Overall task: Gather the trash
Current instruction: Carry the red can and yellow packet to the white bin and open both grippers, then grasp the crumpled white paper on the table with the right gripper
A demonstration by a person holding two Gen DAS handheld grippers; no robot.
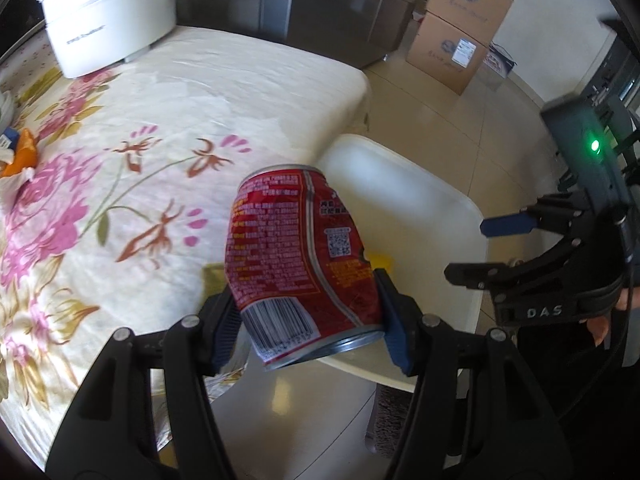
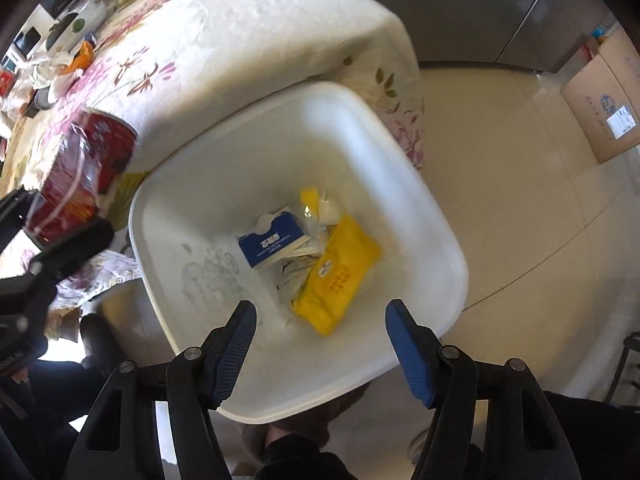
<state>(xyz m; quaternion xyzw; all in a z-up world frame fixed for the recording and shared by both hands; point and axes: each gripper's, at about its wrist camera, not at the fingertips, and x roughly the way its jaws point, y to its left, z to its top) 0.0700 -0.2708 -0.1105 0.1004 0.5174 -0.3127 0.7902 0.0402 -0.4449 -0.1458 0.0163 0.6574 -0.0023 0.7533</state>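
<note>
Left gripper (image 1: 310, 312): tilted steeply downward, jaws closed on the sides of a dented red can (image 1: 300, 256). Right gripper (image 2: 320, 354): pointing straight down, jaws parted, nothing between them. A hand (image 1: 600, 320) grips its handle.

Dented red can (image 1: 302, 256) tilted, clamped above table edge; white bin (image 2: 424, 208) holds yellow packet (image 2: 340, 276), blue carton (image 2: 272, 242).

Floral-clothed table (image 1: 192, 92) — white appliance (image 1: 108, 20) at back, orange wrapper (image 1: 24, 152) near edge.
</note>
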